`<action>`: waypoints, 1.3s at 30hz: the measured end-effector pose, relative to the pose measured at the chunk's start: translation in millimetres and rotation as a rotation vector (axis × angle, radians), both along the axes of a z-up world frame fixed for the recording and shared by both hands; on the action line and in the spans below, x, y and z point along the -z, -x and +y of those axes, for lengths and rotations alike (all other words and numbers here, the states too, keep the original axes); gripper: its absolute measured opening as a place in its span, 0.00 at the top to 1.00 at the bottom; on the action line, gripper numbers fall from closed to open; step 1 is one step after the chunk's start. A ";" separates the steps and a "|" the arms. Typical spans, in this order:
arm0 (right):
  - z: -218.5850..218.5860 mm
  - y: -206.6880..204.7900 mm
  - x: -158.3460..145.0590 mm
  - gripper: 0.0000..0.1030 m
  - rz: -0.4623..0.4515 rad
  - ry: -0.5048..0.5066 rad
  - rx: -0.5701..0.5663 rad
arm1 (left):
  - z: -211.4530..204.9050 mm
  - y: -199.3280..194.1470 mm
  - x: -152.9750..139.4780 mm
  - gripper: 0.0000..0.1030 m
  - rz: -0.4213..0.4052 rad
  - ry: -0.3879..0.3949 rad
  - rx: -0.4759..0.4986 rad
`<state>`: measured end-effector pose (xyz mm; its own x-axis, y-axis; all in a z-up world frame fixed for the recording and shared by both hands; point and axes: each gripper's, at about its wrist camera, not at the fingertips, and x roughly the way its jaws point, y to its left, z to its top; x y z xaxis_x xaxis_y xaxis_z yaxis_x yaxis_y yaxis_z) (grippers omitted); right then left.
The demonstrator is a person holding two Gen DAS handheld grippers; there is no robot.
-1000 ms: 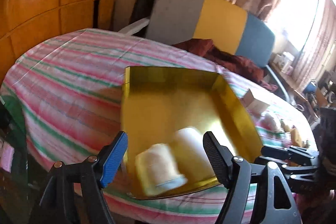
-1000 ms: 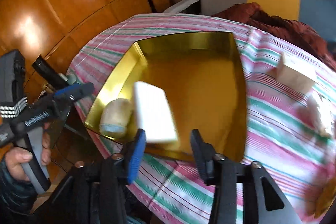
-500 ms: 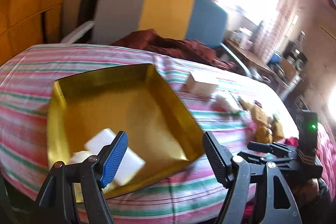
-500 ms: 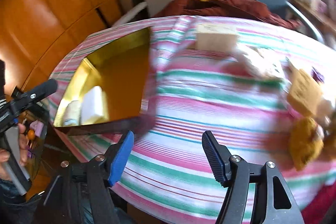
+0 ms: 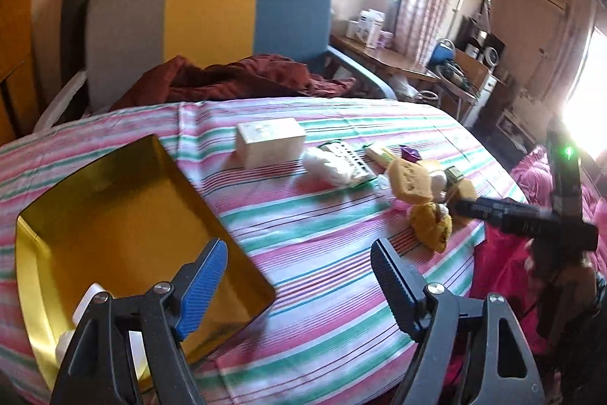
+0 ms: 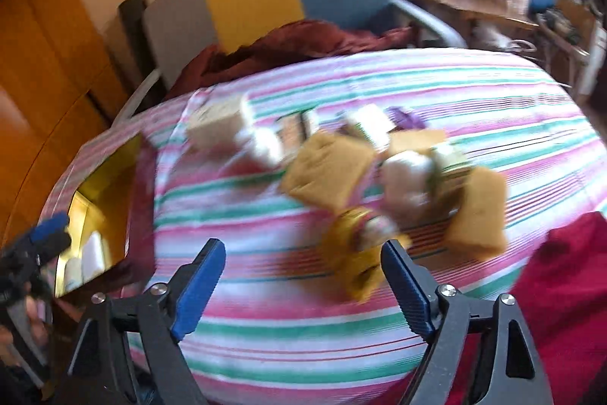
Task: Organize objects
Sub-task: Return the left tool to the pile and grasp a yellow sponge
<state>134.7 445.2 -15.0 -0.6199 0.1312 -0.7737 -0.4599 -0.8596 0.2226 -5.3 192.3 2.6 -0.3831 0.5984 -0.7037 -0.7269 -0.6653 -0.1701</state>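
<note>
Between the left gripper [image 5: 297,285] fingers just striped cloth [image 5: 322,310], jaws spreading, gold tray [image 5: 114,215] leftward; right gripper [image 6: 303,287] opening too, empty, yellow toy [image 6: 356,253] just ahead.

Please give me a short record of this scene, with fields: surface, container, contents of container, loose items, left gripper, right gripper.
surface: table with striped cloth
container: gold tray, near the table's left edge
contents of container: two white items at its near end
loose items: pale box, yellow sponge, small yellow toy, others clustered on the right
left gripper: jaws opening, nothing between them
right gripper: jaws opening, nothing gripped
</note>
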 end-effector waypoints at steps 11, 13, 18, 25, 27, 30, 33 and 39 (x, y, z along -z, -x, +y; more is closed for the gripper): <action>39.4 -0.6 -21.0 0.11 0.022 -0.112 0.060 | 46.2 -17.2 4.7 0.19 0.054 0.094 0.062; 49.3 -0.8 -21.7 0.11 0.030 -0.125 0.073 | 52.5 -17.7 7.6 0.19 0.050 0.103 0.069; 73.7 -5.1 -20.3 0.10 0.054 -0.140 0.109 | 71.1 -16.4 17.8 0.19 0.003 0.131 0.082; 105.1 -24.5 -8.1 0.10 0.115 -0.052 0.219 | 100.7 -2.9 29.9 0.25 -0.086 0.156 0.059; 111.8 -27.7 -5.7 0.09 0.119 -0.025 0.242 | 113.4 -2.6 30.6 0.26 -0.104 0.147 0.088; 116.6 -31.2 -5.0 0.08 0.123 -0.010 0.267 | 135.4 -6.4 30.4 0.26 -0.115 0.139 0.147; 116.7 -33.1 -5.0 0.07 0.128 -0.003 0.273 | 162.6 -12.9 30.4 0.26 -0.083 0.154 0.203; 114.8 -33.0 -6.8 0.06 0.136 -0.011 0.264 | 212.4 -15.0 46.0 0.25 -0.063 0.232 0.277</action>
